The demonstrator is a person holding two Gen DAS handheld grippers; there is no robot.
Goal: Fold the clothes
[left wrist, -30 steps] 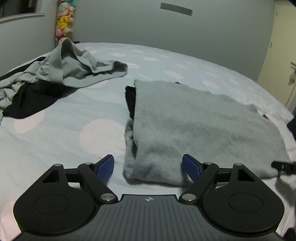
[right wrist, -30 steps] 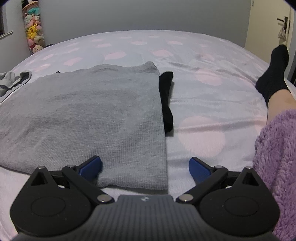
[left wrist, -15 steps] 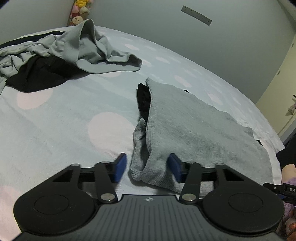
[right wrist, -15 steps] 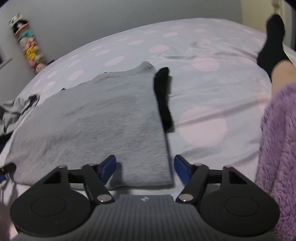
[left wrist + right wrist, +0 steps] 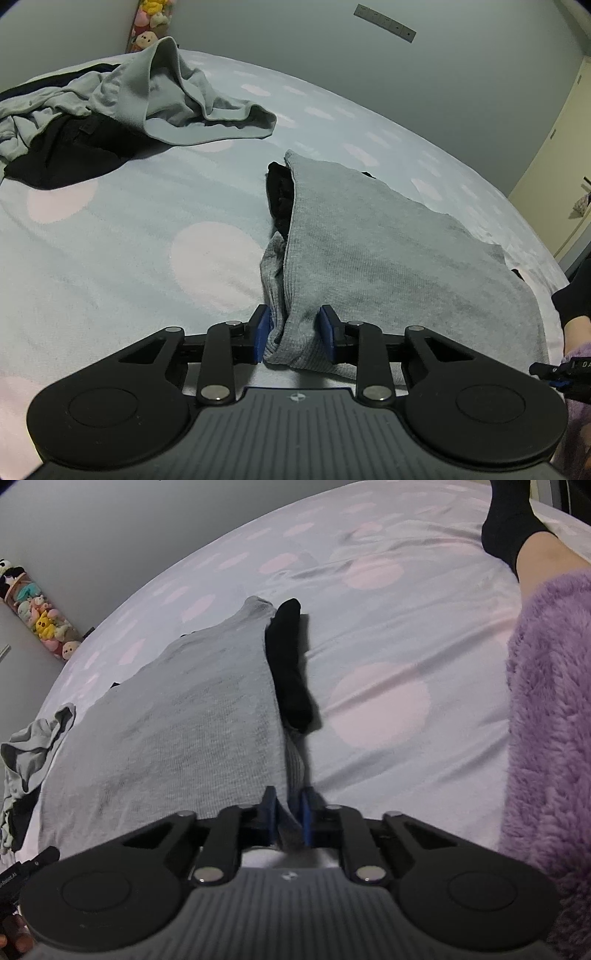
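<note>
The grey garment (image 5: pixel 388 251) lies part-folded on the bed (image 5: pixel 147 229); the left hand-held gripper (image 5: pixel 295 334) and right hand-held gripper (image 5: pixel 289 818) are closing, pinching its near corners; another fold and the heap of clothes (image 5: pixel 122 107) remain

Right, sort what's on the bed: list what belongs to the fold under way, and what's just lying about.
In the job:
- flat grey knit garment, black trim along its sides
- left gripper, jaws closing on its near corner
- right gripper, jaws closing on the other near corner

Lying about:
- crumpled pale grey garment
- rumpled black garment
- stuffed toys
</note>
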